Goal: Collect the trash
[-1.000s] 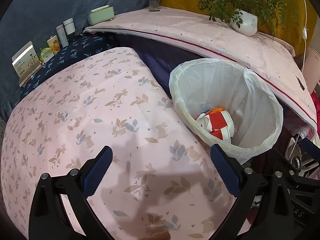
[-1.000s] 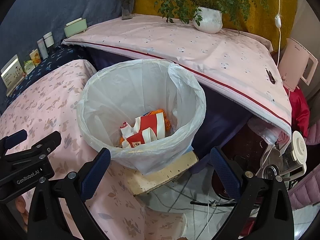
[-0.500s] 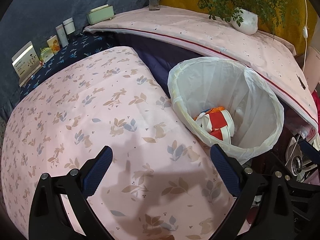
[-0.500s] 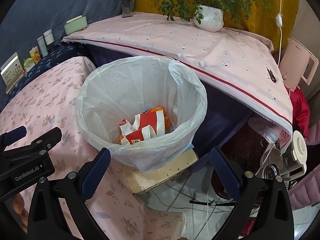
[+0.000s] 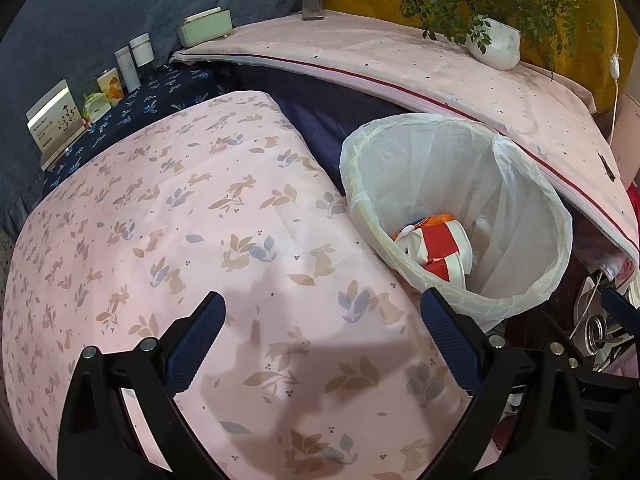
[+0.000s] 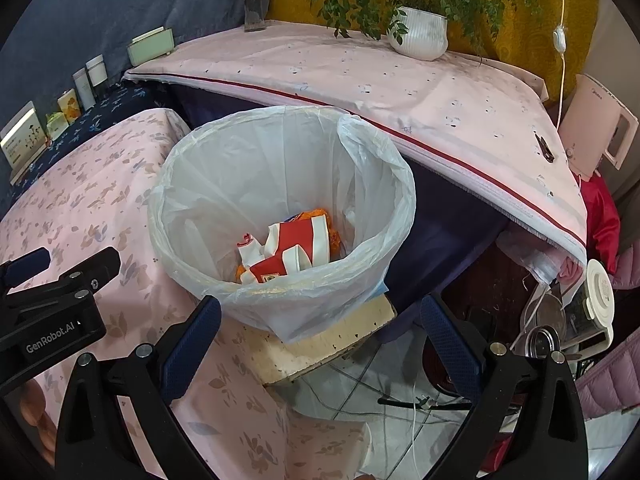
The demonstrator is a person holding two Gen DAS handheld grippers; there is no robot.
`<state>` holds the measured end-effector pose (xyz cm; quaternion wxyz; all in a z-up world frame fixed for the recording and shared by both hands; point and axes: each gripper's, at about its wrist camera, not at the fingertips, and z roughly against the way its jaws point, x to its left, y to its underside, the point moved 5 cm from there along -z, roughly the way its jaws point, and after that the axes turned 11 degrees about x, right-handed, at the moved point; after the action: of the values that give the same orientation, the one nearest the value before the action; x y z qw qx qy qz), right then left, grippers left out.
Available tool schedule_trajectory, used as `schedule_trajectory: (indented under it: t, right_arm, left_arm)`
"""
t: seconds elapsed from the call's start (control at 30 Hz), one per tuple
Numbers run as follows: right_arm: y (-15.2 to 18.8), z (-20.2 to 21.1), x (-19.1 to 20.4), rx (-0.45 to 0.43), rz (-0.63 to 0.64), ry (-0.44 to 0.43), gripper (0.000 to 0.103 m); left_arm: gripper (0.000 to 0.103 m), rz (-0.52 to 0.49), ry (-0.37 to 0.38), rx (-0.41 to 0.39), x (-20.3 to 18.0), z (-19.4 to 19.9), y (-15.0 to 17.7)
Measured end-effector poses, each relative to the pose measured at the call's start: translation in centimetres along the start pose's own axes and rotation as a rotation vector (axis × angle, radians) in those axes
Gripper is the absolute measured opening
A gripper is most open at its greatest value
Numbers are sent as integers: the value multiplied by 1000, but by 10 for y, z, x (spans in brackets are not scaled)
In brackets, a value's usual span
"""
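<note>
A bin lined with a white plastic bag (image 6: 280, 184) stands on a cream block beside the pink rabbit-print table. Inside lies crumpled red-and-white packaging (image 6: 292, 252) over something orange. The left wrist view shows the same bin (image 5: 516, 216) at the right, with the red-and-white packaging (image 5: 438, 248) in it. My right gripper (image 6: 320, 330) hovers open in front of the bin's near rim, nothing between its fingers. My left gripper (image 5: 320, 328) is open and empty above the pink tablecloth (image 5: 168, 240), left of the bin; it also appears as a black body (image 6: 52, 304) at the left.
A second pink-covered table (image 6: 400, 92) runs behind the bin, bearing a white plant pot (image 6: 418, 36), a vase and a green box (image 6: 151, 45). Small boxes and jars (image 5: 100, 84) line the dark cloth at the left. A kettle, cables and clutter (image 6: 560, 320) fill the floor at the right.
Both views drift slightly; the bin sits a little lower and nearer in the right wrist view. Both grippers stay open and empty.
</note>
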<state>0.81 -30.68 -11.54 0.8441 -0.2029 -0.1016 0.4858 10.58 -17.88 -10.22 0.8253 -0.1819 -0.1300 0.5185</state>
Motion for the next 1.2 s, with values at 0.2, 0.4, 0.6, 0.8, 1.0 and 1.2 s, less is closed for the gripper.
schedule_trajectory:
  t: [0.2,0.4,0.6,0.8,1.0,1.2]
  right_arm:
    - [0,0,1,0,2,-1,96]
    - [0,-1,1,0,1,1,96]
    - [1,-1,2,0,5,1,96]
    - [1,-1,3,2,7,1,96]
    - [1,1,2,-2,6,-1,96]
    - [0,0,1,0,5,-1,96]
  left_arm:
    - [94,-5,0,1,0,-1,1]
    - [94,-4,-1,0,-1,-1,1]
    - [93,-6,-2,-1,-1,-1,1]
    - [93,-7,-1,-1,-1,0,1]
    - [93,-8,-3,-4,-2,2,0]
    - [93,-13,3,-5,-3,1,0]
